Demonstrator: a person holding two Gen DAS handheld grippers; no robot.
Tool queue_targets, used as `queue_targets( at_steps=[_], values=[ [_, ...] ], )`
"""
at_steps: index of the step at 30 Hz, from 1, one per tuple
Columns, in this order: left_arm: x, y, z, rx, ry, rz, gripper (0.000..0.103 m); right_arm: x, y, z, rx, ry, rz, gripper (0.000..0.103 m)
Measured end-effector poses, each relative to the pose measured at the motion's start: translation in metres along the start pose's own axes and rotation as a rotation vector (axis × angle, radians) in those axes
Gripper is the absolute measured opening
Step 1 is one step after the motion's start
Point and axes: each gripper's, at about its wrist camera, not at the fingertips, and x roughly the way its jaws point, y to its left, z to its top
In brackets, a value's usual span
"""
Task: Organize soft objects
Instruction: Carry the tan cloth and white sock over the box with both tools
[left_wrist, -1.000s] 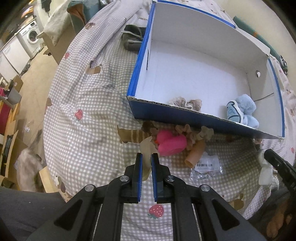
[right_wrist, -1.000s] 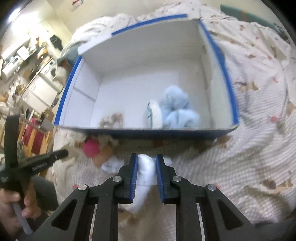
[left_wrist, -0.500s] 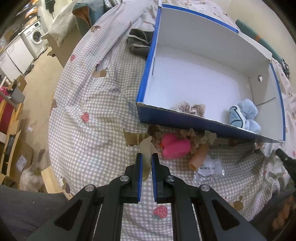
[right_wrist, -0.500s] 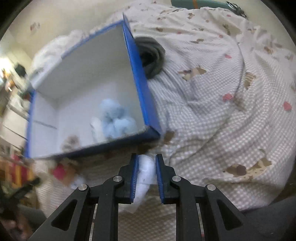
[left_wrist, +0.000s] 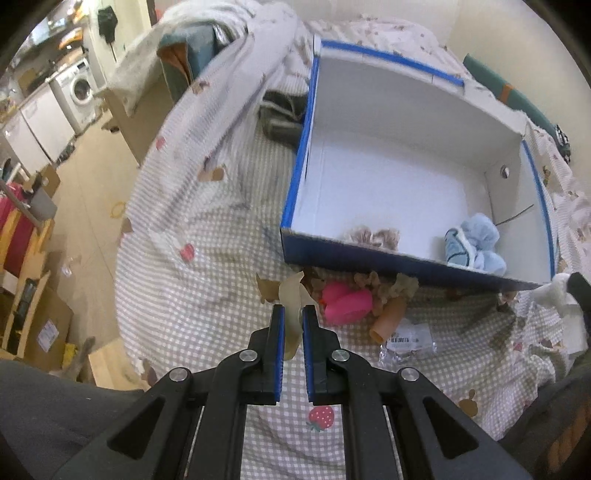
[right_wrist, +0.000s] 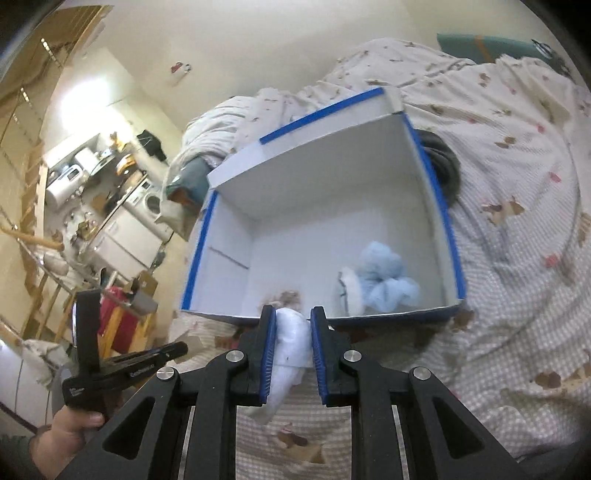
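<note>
I am working over a bed with a gingham bedspread (left_wrist: 207, 280), and the biggest thing on it is the blue-edged white box (right_wrist: 452, 236), open-topped and lying straight ahead of both tools. My right gripper (right_wrist: 292, 325) is pinched on a white soft cloth (right_wrist: 291, 343), limp and rumpled, its tail hanging below the jaws; the box's near wall sits just beyond and below the fingertips, so I judge the coming move is forward over that rim, and this hand looks the nearer to the opening. My left gripper (left_wrist: 292, 314) is pressed together on a thin beige strip (left_wrist: 291, 295), which stands up between the pads with its long axis running away from me toward the box's near left corner. Inside the box already lie a fluffy light-blue bundle (left_wrist: 476, 247) near the right wall and a brownish scrunchie (left_wrist: 373, 236) against the near wall. Outside, just beside the near wall, remain a pink soft toy (left_wrist: 347, 302) and a small clear packet (left_wrist: 408, 341).
</note>
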Motion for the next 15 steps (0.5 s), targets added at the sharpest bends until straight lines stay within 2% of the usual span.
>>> queue_targets(
  at_steps=[6, 15],
  values=[
    [-0.022, 0.003, 0.006, -0.018, -0.062, 0.014, 0.008, 0.005, 0.021, 0.002, -0.035, -0.008, 0.024, 0.021],
    [-0.037, 0.004, 0.026, -0.022, -0.103, 0.017, 0.008, 0.006, 0.034, 0.013, -0.067, -0.013, 0.025, 0.021]
  ],
)
